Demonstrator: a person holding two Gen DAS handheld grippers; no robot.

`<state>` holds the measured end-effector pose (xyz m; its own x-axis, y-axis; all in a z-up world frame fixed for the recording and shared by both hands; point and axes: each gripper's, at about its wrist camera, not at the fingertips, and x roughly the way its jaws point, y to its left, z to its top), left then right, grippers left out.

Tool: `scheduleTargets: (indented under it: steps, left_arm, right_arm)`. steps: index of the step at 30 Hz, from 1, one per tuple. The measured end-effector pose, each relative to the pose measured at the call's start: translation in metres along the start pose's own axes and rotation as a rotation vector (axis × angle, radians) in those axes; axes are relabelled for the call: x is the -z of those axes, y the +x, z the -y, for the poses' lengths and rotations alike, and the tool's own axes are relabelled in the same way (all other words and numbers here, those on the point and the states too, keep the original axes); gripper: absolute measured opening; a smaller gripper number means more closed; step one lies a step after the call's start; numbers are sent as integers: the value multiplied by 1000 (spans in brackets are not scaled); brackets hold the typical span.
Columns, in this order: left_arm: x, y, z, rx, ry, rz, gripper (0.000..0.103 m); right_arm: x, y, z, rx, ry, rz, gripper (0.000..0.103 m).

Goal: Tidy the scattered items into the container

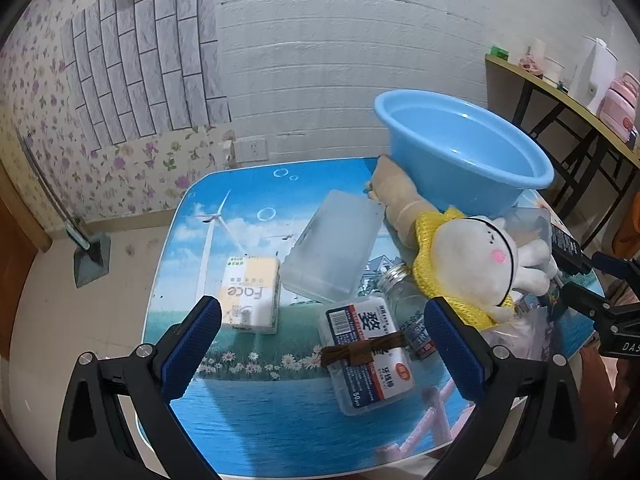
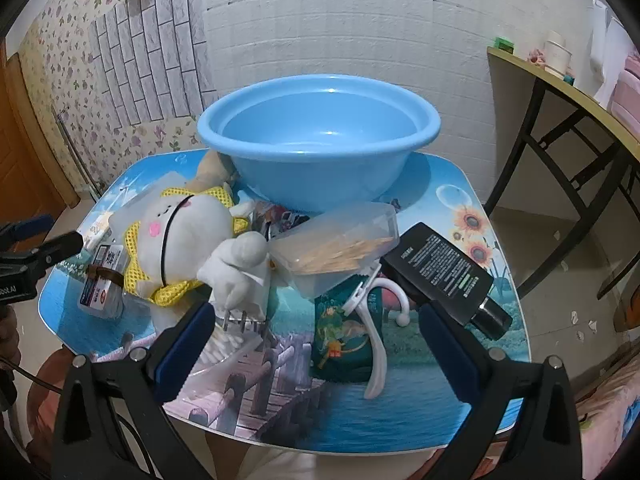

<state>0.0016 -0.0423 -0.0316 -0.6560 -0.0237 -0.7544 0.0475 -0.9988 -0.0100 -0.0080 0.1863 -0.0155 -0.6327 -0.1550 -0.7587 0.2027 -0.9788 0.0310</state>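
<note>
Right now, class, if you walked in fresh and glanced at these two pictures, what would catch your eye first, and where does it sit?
The big blue basin at the far side of the picture-printed table stands out first, with nothing in it. Next comes the white plush toy in its yellow knit collar, lying on the clutter just in front of the basin. Nearer the camera, a black bottle lies at the right of the pile.

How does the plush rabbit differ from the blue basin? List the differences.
1. The plush rabbit is soft, white and wears yellow knit; the blue basin is hard, glossy plastic.
2. The rabbit lies on its side among the clutter; the basin stands upright behind it.
3. The basin looks larger and empty.
Both rest on the table.
</note>
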Motion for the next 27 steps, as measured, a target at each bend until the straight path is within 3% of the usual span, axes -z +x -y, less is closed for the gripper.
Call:
scheduleTargets:
  steps: [27]
  left_arm:
    - [13, 12, 2, 35, -8, -25, 102]
  right_arm:
    - [10, 10, 8, -13, 31, -42, 103]
